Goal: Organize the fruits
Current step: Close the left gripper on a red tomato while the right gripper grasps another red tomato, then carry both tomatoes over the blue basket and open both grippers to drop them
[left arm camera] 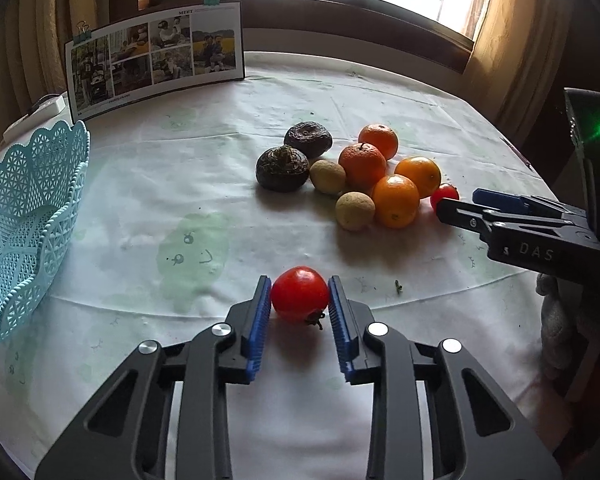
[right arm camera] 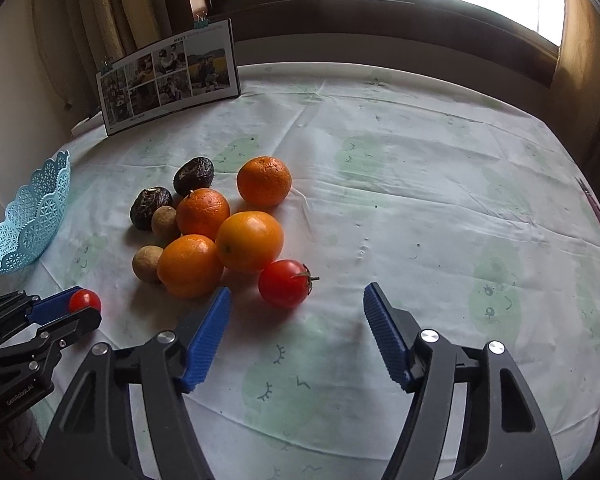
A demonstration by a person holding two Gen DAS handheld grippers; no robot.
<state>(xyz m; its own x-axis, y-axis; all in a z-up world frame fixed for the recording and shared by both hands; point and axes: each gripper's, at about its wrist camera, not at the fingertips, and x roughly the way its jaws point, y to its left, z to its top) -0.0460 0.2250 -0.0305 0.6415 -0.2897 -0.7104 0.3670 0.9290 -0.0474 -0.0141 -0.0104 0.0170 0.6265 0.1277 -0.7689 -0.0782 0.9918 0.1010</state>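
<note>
L gripper [left arm camera: 300, 300], nearest the lens, is clamping a red tomato [left arm camera: 299, 294] between its blue pads [left arm camera: 260, 320], both pads touching the fruit, stem end pointing back twd the camera. R gripper [right arm camera: 296, 308] is sitting w/ fingers wide apart, gripping nothing; a 2nd tomato [right arm camera: 286, 283] is lying on the tablecloth [right arm camera: 400, 200] just ahead of the gap, touching neither pad. The light blue lattice basket [left arm camera: 24, 216] is standing at the table's left edge, well apart from the fruit. Photo card [left arm camera: 156, 56] is standing upright at the back. Fruit pile mid-table: four oranges [right arm camera: 249, 240] bunched together, two dark wrinkled fruits [left arm camera: 280, 168] behind-left, two small tan round fruits [left arm camera: 355, 211] touching the oranges.
</note>
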